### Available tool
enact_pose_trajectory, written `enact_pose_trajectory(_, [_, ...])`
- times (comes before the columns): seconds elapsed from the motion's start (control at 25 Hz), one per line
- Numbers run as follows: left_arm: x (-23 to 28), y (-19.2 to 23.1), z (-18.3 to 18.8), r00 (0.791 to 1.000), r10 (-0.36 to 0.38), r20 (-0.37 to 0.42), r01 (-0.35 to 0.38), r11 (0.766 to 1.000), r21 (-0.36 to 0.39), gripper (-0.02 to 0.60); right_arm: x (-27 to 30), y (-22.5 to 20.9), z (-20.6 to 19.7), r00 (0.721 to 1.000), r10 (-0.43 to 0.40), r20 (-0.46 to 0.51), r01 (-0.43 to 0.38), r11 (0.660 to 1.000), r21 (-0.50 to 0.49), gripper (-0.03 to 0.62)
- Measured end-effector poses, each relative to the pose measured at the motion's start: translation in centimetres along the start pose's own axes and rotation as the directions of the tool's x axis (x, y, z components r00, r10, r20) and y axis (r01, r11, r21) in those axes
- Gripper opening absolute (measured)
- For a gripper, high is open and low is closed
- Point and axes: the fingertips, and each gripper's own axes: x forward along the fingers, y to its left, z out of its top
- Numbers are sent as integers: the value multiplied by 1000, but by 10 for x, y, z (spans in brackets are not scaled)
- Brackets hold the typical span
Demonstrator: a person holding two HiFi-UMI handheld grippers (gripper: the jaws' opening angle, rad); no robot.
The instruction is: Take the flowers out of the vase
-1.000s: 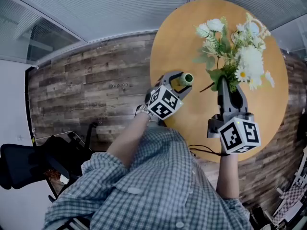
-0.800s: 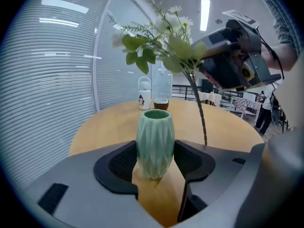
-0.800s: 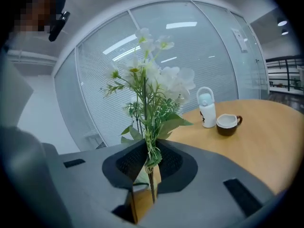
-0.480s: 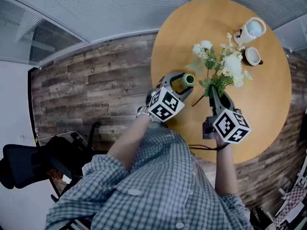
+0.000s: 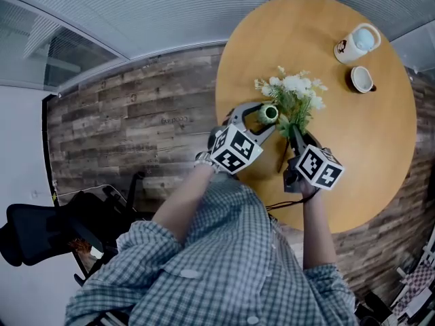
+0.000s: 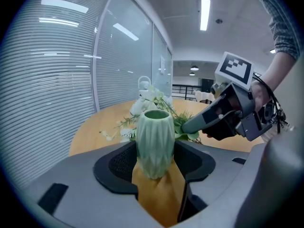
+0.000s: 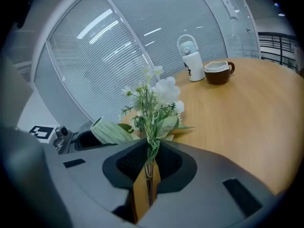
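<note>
A ribbed pale-green vase (image 5: 268, 113) stands upright on the round wooden table (image 5: 353, 141), and my left gripper (image 5: 262, 117) is shut on its body. In the left gripper view the vase (image 6: 155, 141) sits between the pads with its mouth empty. A bunch of white flowers with green leaves (image 5: 292, 97) is out of the vase and just to its right. My right gripper (image 5: 293, 133) holds its stems, and the jaws are closing tighter on them. In the right gripper view the stems (image 7: 149, 172) run down between the pads and the blooms (image 7: 159, 96) stand above.
A white lidded jug (image 5: 358, 41) and a brown cup (image 5: 360, 79) stand at the table's far right; the right gripper view shows the jug (image 7: 189, 59) and cup (image 7: 218, 71) beyond the flowers. Blinds and glass walls ring the table. Wooden floor lies to the left.
My right gripper has come down and left with the flowers, from high above the table to low beside the vase. The left gripper and vase have stayed put.
</note>
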Motion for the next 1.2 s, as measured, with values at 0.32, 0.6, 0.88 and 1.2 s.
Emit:
enact_pose_trajectory(0.32, [0,1,1,1000,-14,-5,14,1000,10,253,14,-7,-8,997,-70,-24,67,991,-115,52])
enact_pose_trajectory(0.6, [2,1,2,1000,-18,3,18,1000,9,253,20,-7,-11,996,-72,-47,58,968,-244,121])
enact_pose_trajectory(0.88, [2,1,3,1000,-20,9,20,1000,6,253,6,-5,-3,998,-55,-3,53,967,-250,170])
enact_pose_trajectory(1.2, [3,2,2,1000,-16,22,16,1000,0,253,-20,11,6,998,-24,57,39,960,-278,169])
